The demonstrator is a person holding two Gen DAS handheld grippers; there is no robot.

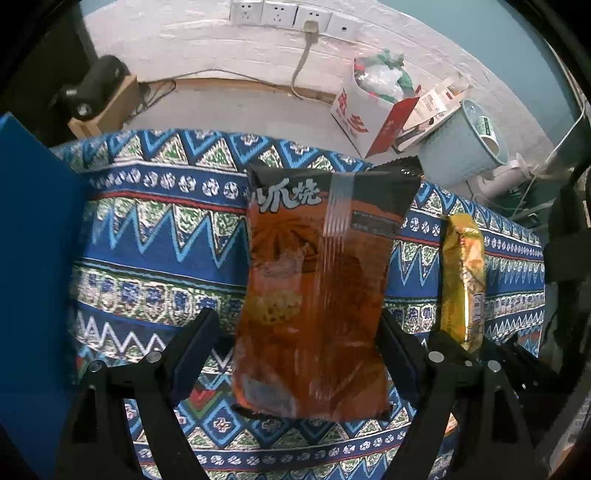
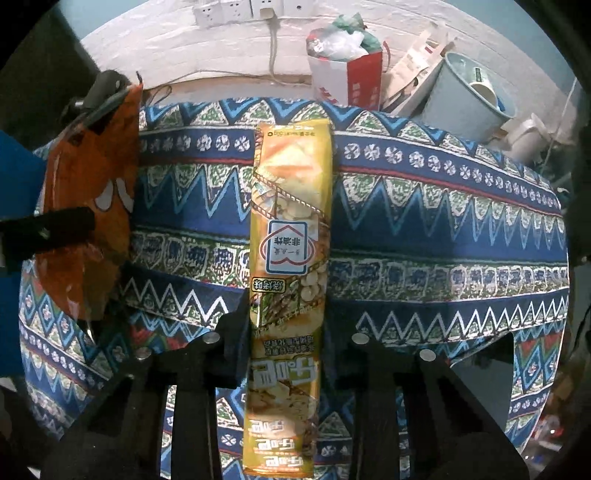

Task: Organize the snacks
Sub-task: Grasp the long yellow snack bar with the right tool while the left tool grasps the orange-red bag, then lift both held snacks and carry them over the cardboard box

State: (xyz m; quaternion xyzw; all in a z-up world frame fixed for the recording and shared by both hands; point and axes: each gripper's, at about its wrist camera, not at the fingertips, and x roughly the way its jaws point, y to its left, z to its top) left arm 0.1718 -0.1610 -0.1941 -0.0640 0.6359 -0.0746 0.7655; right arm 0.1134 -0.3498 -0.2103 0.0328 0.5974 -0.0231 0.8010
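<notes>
A lived-in home room: patterned tablecloth [image 1: 147,229], wall sockets [image 1: 273,13], stuffed paper bag [image 1: 364,110].

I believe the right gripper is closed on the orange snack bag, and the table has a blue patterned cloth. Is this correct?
Not quite. The right gripper is closed on the long yellow snack pack, not the orange snack bag; the right wrist view shows this. The orange bag sits between the left gripper's open fingers. The blue patterned cloth is correct.
</notes>
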